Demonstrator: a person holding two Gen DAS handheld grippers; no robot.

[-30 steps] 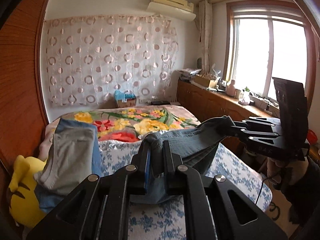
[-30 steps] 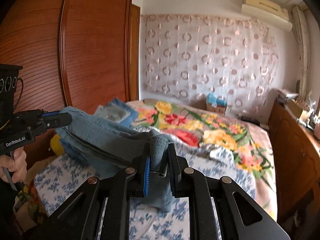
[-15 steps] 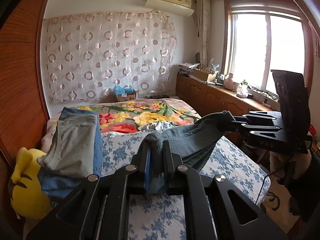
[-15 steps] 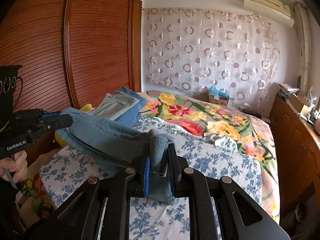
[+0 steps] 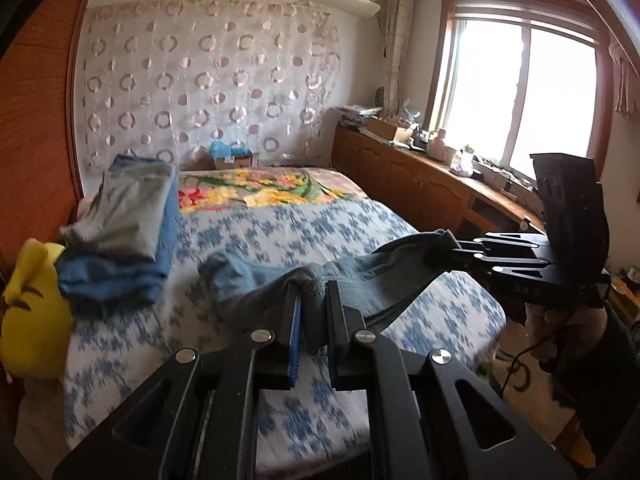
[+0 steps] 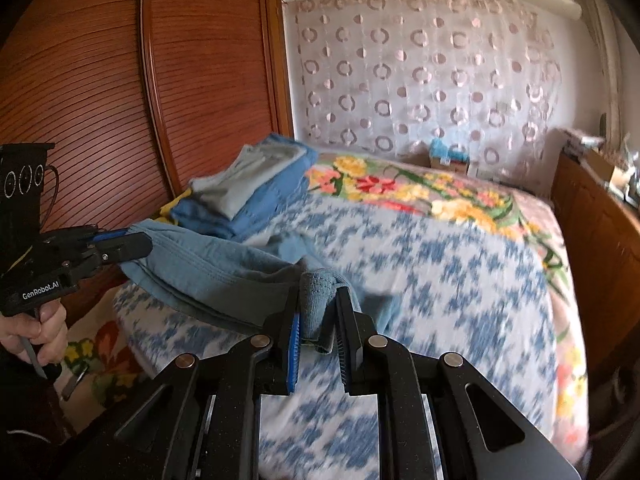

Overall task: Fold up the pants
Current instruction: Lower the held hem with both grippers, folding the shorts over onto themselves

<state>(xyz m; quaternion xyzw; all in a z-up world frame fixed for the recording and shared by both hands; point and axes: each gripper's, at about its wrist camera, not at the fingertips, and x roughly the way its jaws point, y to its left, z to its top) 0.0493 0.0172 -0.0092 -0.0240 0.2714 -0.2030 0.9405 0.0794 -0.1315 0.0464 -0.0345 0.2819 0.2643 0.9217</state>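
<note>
The pants (image 5: 384,276) sagged soft and limp above the bed (image 5: 320,232), left gripper (image 5: 312,304) and right gripper (image 6: 318,312) each pinching a bunched edge.

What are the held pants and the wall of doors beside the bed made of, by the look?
Pants: soft blue-grey woven cloth, likely washed denim or heavy cotton; matte, with stitched seams and limp drape between the left gripper and right gripper.
Doors: reddish-brown wood or wood veneer, semi-gloss, with fine horizontal ribbing; which one is unclear.
</note>
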